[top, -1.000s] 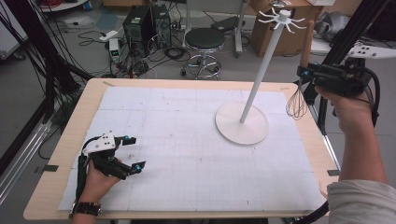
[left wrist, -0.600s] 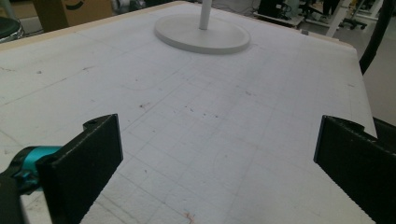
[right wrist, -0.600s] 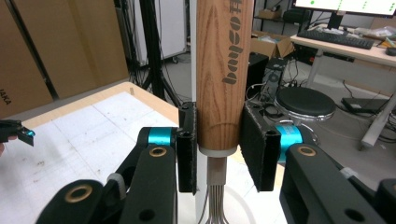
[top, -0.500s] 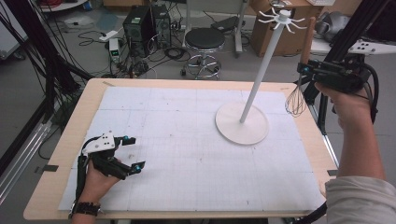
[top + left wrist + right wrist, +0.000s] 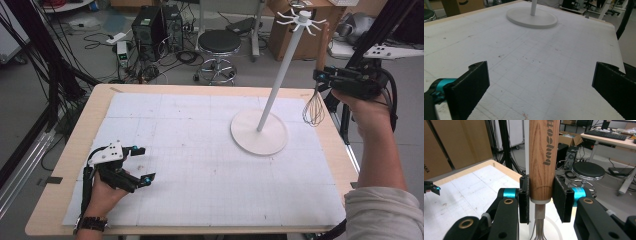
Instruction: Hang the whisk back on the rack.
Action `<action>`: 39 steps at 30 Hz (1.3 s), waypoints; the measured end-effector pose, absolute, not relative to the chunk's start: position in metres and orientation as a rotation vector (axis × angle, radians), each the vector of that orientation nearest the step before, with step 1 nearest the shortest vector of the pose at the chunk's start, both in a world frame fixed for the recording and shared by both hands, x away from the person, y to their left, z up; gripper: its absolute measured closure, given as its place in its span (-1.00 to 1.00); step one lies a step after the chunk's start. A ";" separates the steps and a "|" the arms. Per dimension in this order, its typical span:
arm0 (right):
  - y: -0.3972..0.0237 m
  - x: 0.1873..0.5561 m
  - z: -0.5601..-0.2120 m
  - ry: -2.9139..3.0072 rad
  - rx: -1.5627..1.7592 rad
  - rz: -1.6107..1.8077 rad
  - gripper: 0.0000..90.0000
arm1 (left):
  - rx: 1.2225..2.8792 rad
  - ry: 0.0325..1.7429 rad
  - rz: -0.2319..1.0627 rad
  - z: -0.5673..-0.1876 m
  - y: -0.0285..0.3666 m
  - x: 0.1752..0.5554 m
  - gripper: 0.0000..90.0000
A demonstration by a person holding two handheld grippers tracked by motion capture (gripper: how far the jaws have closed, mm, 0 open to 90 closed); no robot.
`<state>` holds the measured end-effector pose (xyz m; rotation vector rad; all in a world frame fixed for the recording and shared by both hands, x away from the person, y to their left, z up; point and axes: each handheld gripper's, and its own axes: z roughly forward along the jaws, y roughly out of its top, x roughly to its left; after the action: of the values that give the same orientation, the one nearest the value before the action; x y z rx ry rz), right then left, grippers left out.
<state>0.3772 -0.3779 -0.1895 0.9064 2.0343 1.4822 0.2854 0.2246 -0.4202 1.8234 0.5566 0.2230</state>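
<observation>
Table (image 5: 70,150): wooden top under a white gridded mat (image 5: 200,165). Stand (image 5: 259,131): white round base on the mat's far right part, tall pole with hooks at top. Whisk (image 5: 314,107): wooden handle upright, wire head hanging down, held above the table's right edge beside the stand. Right gripper (image 5: 322,77): jaws clamped on the whisk handle. Left gripper (image 5: 142,165): resting near the table's front left, jaws spread wide, holding nothing.

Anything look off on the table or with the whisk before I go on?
Nothing stands out. The whisk hangs upright in the right gripper, jaws shut on its wooden handle. The stand sits flat on the mat, which shows only small scuffs. The left gripper rests open.
</observation>
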 end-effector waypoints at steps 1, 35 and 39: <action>-0.377 0.377 -0.190 2.037 0.910 1.481 0.52 | 1.823 0.556 0.222 -0.420 0.225 0.285 -0.96; -0.366 0.377 -0.207 2.057 0.934 1.469 -0.20 | 1.830 0.550 0.216 -0.421 0.223 0.285 -0.96; -0.366 0.371 -0.205 2.050 0.913 1.480 -0.27 | 1.829 0.550 0.215 -0.421 0.223 0.285 -0.96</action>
<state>0.3714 -0.3660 -0.2045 0.9135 2.0496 1.4801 0.2854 0.2228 -0.4213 1.8290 0.5503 0.2152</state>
